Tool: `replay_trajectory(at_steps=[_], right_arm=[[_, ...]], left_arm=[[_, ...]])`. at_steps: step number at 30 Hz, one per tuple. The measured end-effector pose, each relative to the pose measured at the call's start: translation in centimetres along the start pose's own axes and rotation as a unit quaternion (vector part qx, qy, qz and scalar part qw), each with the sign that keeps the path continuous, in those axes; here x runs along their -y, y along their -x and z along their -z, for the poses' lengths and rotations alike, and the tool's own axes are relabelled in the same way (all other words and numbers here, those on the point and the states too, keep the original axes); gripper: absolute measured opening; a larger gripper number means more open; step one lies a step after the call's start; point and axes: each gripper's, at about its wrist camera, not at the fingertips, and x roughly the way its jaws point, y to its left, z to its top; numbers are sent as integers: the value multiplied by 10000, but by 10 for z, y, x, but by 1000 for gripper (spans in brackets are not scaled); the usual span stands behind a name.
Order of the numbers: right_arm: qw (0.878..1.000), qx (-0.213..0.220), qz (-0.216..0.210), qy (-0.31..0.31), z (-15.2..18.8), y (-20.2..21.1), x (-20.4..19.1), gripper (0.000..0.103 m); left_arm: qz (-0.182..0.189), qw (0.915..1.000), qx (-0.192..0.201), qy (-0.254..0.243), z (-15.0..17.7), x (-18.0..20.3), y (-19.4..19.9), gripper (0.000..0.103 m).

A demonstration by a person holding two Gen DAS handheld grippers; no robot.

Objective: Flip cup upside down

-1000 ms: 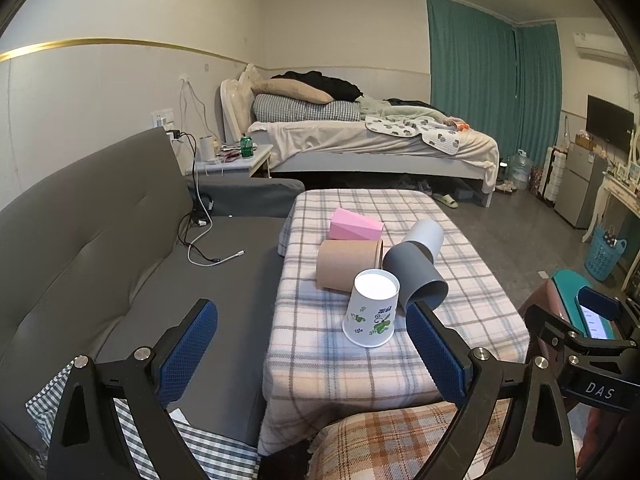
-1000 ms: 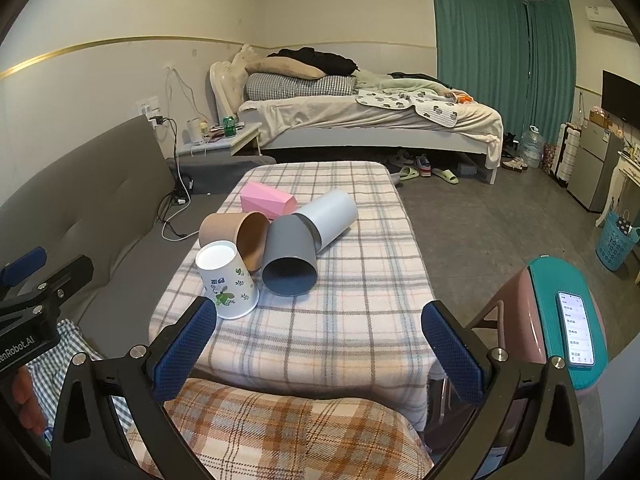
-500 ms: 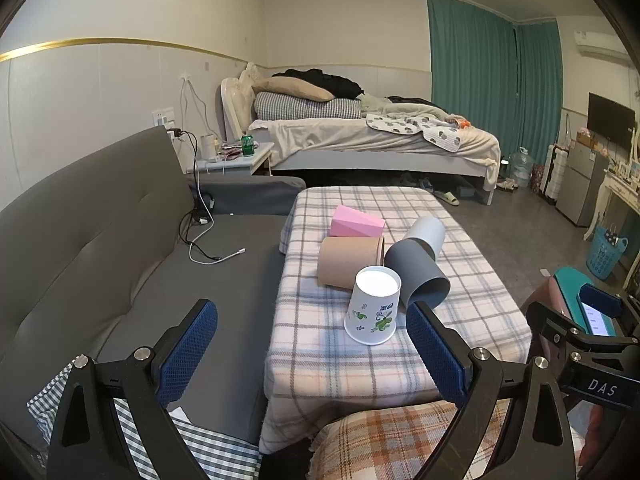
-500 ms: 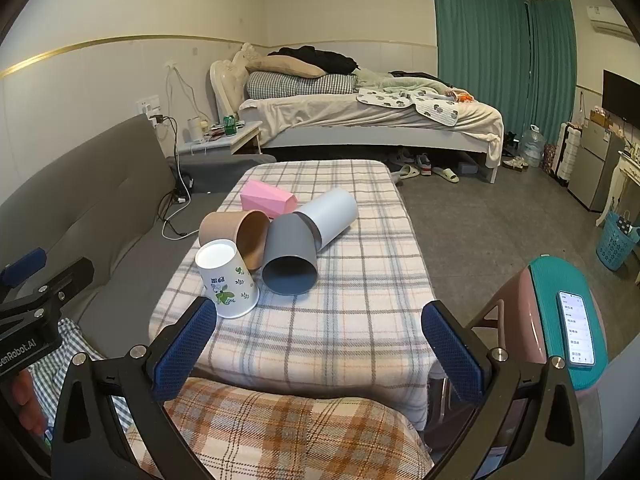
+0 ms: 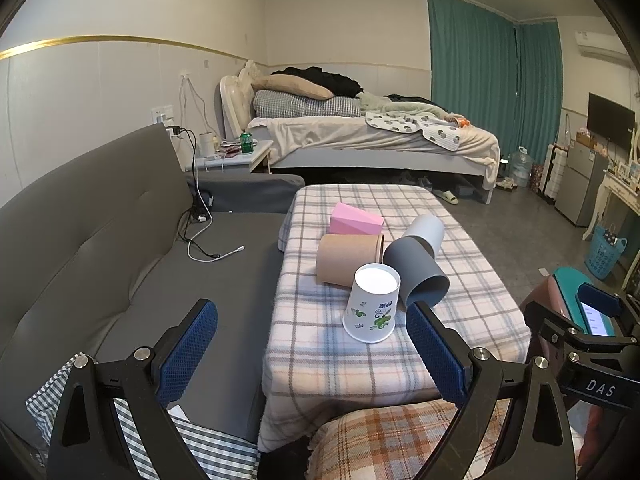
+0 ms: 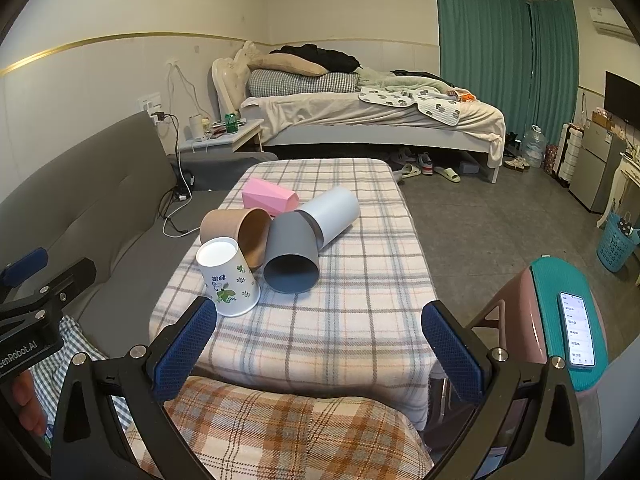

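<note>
A white paper cup with green leaf print (image 5: 372,308) (image 6: 229,280) stands upside down, base up, on the checked table (image 5: 360,360) (image 6: 352,320) near its front edge. Behind it lie a brown cup (image 5: 348,258) (image 6: 240,232), a dark grey cup (image 5: 418,276) (image 6: 291,258), a light grey cup (image 5: 426,232) (image 6: 334,214) and a pink cup (image 5: 354,220) (image 6: 268,198), all on their sides. My left gripper (image 5: 312,354) is open and empty, in front of the table. My right gripper (image 6: 318,350) is open and empty, also short of the table.
A grey sofa (image 5: 100,260) runs along the left with cables on it. A teal-topped stool with a phone (image 6: 576,324) stands at the right. A checked cushion (image 6: 280,432) lies just below the grippers. A bed (image 5: 360,136) is at the back.
</note>
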Motion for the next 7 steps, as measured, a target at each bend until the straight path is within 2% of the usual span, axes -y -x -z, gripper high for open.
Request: replay_trajectory(at_steps=[7], right_arm=[[10000, 1, -1, 1, 0, 0, 0, 103]], left_arm=[[45, 10000, 18, 38, 1, 0, 1, 98]])
